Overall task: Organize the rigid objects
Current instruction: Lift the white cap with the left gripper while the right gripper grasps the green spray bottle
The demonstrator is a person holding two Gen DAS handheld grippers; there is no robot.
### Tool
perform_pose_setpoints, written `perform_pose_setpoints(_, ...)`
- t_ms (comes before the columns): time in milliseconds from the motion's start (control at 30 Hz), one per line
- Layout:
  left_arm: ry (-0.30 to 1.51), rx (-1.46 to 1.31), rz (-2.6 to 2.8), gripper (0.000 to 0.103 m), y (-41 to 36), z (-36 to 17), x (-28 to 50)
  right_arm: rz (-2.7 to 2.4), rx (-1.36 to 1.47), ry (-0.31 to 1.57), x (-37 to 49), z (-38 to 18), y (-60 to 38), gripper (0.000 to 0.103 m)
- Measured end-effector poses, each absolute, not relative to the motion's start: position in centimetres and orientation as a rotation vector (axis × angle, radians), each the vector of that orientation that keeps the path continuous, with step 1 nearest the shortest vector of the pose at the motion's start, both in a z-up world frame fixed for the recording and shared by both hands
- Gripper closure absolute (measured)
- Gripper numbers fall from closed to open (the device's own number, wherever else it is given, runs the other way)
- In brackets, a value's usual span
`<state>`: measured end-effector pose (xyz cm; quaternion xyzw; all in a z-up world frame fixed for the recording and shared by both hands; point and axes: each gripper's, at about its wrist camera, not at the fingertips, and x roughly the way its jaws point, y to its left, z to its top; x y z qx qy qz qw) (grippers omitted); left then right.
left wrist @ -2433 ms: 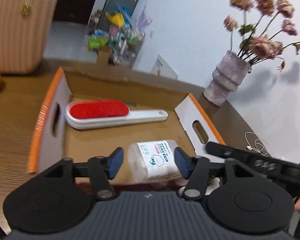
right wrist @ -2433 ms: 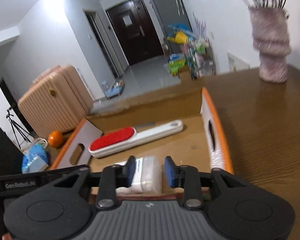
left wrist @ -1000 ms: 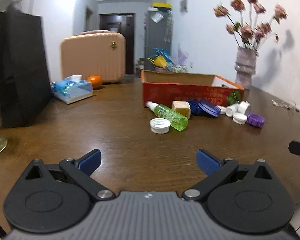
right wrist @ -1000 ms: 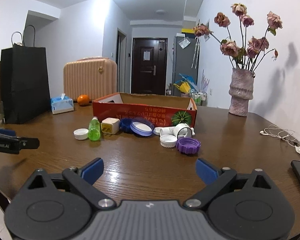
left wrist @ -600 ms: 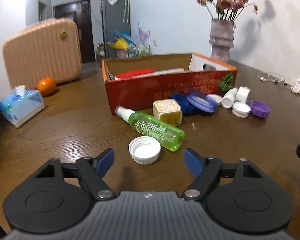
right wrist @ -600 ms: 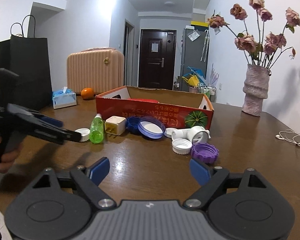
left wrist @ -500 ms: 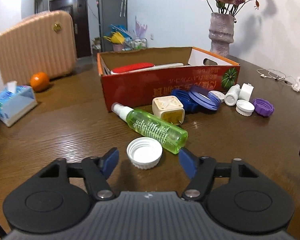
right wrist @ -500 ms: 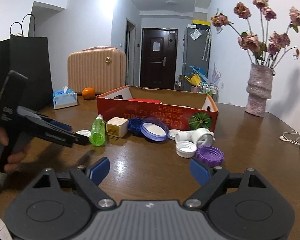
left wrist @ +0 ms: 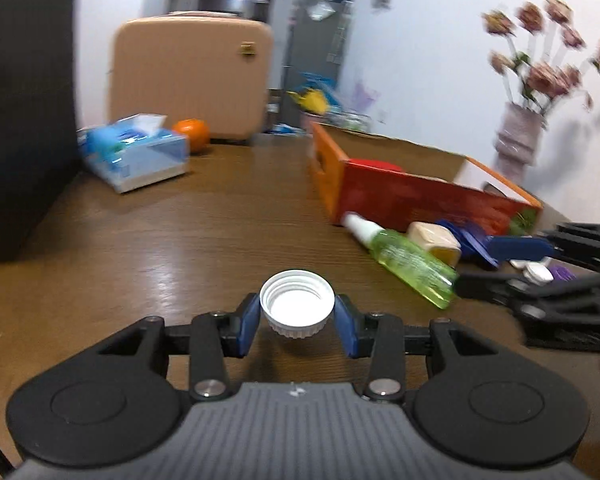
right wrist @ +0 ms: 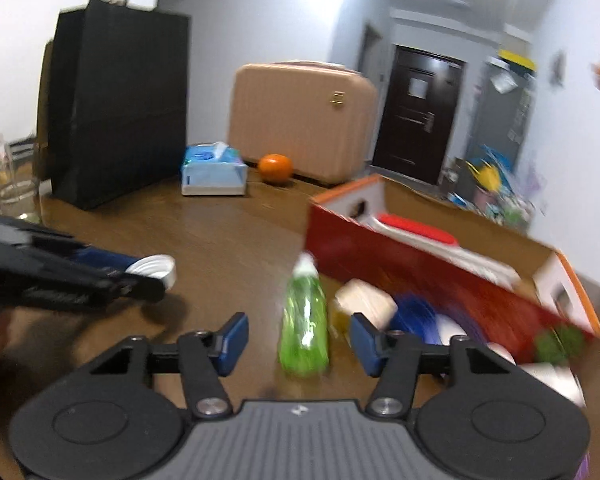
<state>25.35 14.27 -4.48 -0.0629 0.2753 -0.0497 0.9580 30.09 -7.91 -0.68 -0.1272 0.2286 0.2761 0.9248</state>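
Clamping white cap (left wrist: 297, 307), opening up, left gripper (left wrist: 297, 322).

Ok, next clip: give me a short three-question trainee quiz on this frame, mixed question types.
1. True or false: the left gripper is shut on the white cap.
2. Which thing lies between the right gripper fingers? A) orange B) green spray bottle C) tissue box
3. Fill in: the red brush lies inside the cardboard ____.

Key: 1 true. 2 B; the jaws are open, not closed on it. 3 box.
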Motion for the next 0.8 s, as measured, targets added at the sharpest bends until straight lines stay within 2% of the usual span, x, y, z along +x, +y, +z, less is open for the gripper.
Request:
perform_pose_setpoints(100, 0.544, -0.195, -0.083, 0.062, 15.7, -4.4, 25.0, 0.557, -0.291, 0.523, 33.4, -0.8, -5.2, 0.052)
perform_pose_setpoints(233, 0.564, -0.168, -0.091, 0.062, 15.3, -4.4, 25.4, 0.531, -0.264, 0.628, 36.4, -2.0, -3.5, 0.068)
perform_pose_setpoints(300, 0.572, -0.167, -0.111, 0.062, 15.2, -4.4, 25.7, 0.527, -0.240, 0.658, 36.8, -2.6, -3.5, 0.072)
perform_pose_setpoints(533, 0.583, -0.179, -0.115, 0.062, 15.2, -4.8, 25.7, 0.506, -0.207, 0.658, 34.0, -2.9, -5.4, 0.073)
perform_pose_setpoints(800, 0.572, -0.091, -0.123, 0.062, 12.3, -4.6, 24.3, 0.393, -0.102, 0.655, 27.0, -3.4, -13.6, 0.073)
